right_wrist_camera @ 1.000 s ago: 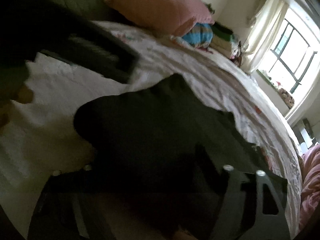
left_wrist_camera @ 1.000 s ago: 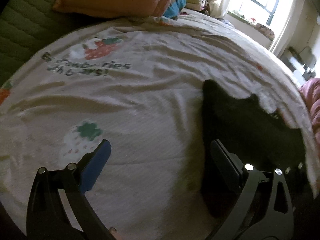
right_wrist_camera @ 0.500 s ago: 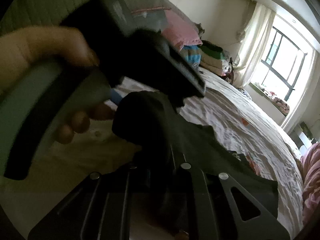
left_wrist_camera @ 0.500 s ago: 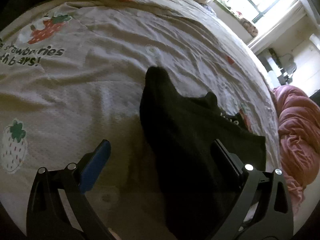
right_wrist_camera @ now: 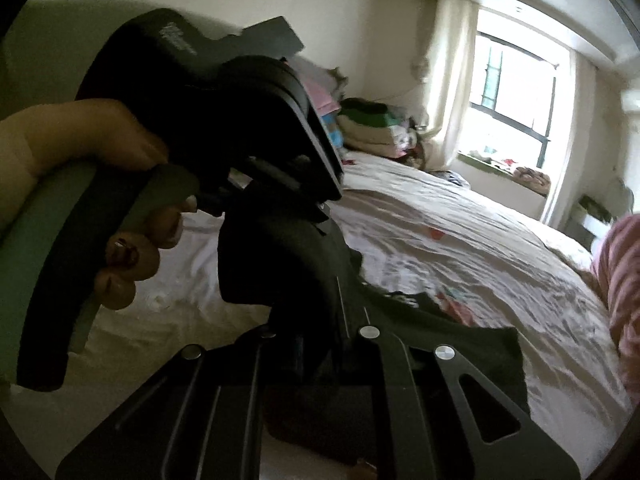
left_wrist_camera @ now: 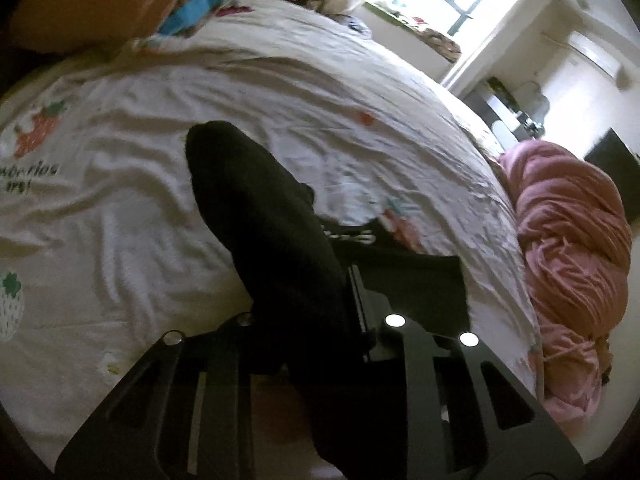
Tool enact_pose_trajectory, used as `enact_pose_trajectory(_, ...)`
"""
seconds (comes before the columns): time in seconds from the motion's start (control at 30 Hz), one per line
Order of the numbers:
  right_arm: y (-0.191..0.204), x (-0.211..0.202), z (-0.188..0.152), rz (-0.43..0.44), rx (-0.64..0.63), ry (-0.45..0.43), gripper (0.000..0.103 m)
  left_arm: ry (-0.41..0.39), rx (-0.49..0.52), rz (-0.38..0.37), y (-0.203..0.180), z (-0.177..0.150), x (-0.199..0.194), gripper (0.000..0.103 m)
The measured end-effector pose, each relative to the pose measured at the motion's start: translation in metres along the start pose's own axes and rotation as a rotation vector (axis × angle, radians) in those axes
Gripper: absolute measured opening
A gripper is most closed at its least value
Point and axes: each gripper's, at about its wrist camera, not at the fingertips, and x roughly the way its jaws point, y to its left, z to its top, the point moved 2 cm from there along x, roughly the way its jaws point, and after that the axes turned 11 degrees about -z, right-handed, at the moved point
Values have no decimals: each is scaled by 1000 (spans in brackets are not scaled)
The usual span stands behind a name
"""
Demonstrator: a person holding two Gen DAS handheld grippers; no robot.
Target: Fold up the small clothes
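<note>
Black garment (left_wrist_camera: 272, 232) is lifted at one edge above the strawberry-print bedsheet (left_wrist_camera: 120, 208), its far end trailing on it. Left gripper (left_wrist_camera: 340, 312) is closing, cloth between its jaws. Right gripper (right_wrist_camera: 340, 332) is pressed together, pinching the same garment. Pink blanket (left_wrist_camera: 568, 240) lies beside.

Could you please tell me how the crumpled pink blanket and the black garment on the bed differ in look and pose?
The crumpled pink blanket is bulky and heaped at the edge of the bed, untouched; the black garment is thin and partly lifted off the strawberry-print sheet. The blanket is plain, ribbed pink; the garment is black with small white lettering. Both are soft fabric on the same bed.
</note>
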Motion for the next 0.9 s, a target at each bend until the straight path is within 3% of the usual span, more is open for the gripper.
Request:
enact_pose_trajectory(0.47,-82,-16,-34,-75,187,54,8,76,129,-18,-82,-17,46,18)
enact_pose_trajectory(0.77,-122,-8,-78,-66,327,185,8,164,134,-46,-104,-42,93,18)
enact_pose_trajectory(0.9,-140,7,-96,-25,443,280,8,197,129,-57,-108,-48,109,25)
